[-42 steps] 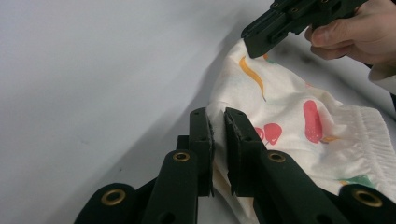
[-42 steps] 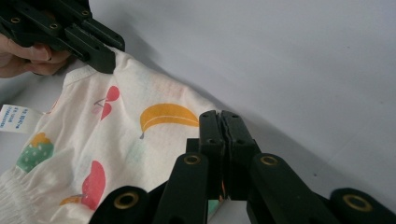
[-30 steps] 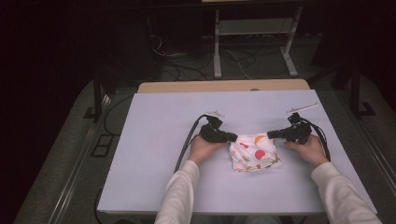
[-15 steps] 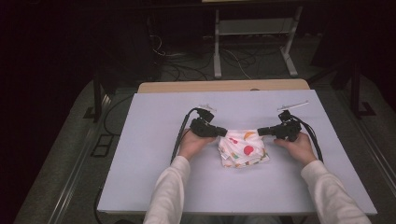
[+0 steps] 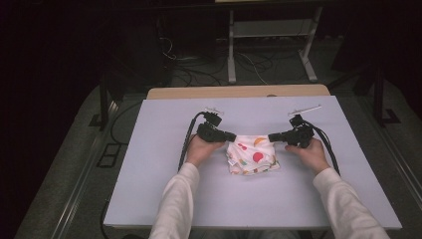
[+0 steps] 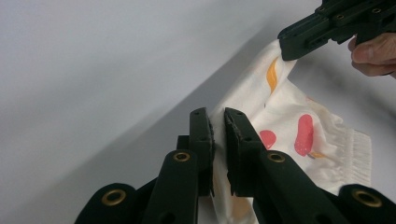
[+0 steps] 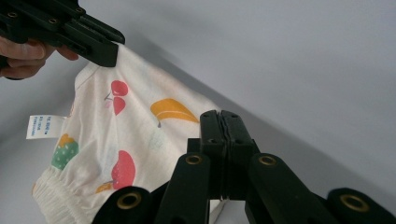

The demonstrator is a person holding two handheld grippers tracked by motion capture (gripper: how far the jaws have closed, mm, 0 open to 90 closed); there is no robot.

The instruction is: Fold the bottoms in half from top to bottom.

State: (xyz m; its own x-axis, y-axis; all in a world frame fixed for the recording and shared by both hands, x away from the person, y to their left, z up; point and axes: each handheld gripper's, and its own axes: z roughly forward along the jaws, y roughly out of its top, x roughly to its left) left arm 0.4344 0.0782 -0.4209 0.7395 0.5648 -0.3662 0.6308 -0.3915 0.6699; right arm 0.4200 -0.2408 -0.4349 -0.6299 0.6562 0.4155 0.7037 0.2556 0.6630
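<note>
High view: a person sits at a pale grey table [image 5: 149, 164], a black gripper in each hand. The left gripper [image 5: 232, 136] and the right gripper [image 5: 271, 137] point toward each other and each pinches one upper corner of a small white fruit-print garment [image 5: 252, 155], which hangs between them, its lower part resting on the table just in front of the hands. Bare tabletop lies on every side of both claws, and the table's edges are well apart from them, so there is ample room to lift, spread or lay the cloth flat.

Left gripper view: the left gripper [image 6: 218, 125] is clenched on a fold of the garment [image 6: 299, 126], with cloth sandwiched between its pads. Beyond it, up and to the right, the right gripper [image 6: 287, 49] grips the far corner.

Right gripper view: the right gripper [image 7: 220, 122] is clamped tight on the garment's [image 7: 116, 135] edge. The left gripper [image 7: 109, 51] holds the opposite corner, up and to the left. A white label [image 7: 43, 126] hangs at the cloth's left side.

To do this well, I judge both hands should keep level and draw apart evenly, so the top edge goes taut without slipping from the thin pinches.
</note>
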